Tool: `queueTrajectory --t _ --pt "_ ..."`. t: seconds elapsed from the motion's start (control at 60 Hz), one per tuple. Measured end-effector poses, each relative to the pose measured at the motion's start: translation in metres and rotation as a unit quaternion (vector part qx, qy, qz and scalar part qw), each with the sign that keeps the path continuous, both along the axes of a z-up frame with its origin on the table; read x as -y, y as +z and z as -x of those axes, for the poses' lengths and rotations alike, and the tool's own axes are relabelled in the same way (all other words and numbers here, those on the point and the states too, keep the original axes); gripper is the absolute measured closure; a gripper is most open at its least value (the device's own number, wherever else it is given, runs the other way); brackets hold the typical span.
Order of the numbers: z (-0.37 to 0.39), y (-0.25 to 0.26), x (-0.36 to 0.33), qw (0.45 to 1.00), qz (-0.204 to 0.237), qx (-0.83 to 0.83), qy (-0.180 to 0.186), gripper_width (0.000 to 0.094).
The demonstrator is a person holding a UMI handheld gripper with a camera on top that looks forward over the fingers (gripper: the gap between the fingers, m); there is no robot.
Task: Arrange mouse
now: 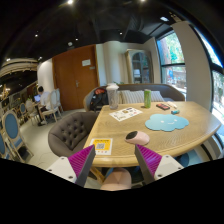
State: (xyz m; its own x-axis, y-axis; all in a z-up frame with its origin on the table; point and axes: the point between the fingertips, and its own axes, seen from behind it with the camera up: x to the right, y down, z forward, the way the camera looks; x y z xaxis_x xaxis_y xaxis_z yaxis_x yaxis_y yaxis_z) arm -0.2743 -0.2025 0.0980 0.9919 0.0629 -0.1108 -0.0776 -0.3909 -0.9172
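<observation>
Table (pixel 190 135), wooden, is taking up the right half. Grey armchair (pixel 68 128) is sitting at its near-left end. Blue mat (pixel 167 123) is lying far right on it. Mouse (pixel 137 138) is resting near the edge, just ahead of gripper (pixel 115 163). Fingers are spreading wide, holding nothing.

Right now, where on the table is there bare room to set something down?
Bare wood lies between the white paper sheet and the round blue mat, and beyond the yellow card. It is crowded at the far edge around the green bottle.
</observation>
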Motion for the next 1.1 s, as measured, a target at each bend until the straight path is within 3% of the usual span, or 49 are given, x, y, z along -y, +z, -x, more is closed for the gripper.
queueTrajectory --t 0.117,0.133,0.15,0.283,0.367,0.517,0.767,1.1 --pt "-0.034 -0.024 -0.021 0.999 0.007 0.047 0.002 0.0083" --pt "-0.039 -0.026 -0.025 0.999 0.007 0.054 0.001 0.0045" --pt "-0.046 -0.029 -0.029 0.998 0.007 0.059 -0.002 0.0085" --pt "-0.085 -0.050 -0.064 0.998 0.008 0.064 -0.025 0.0084" --pt "-0.099 -0.073 -0.078 0.997 0.032 0.066 -0.016 0.0085" --pt "-0.124 -0.093 -0.107 0.995 0.038 0.091 -0.011 0.0083" --pt "-0.114 -0.105 -0.140 0.994 0.054 0.092 0.027 0.0084" --pt "-0.122 -0.110 -0.184 0.996 0.069 0.047 0.005 0.0084"
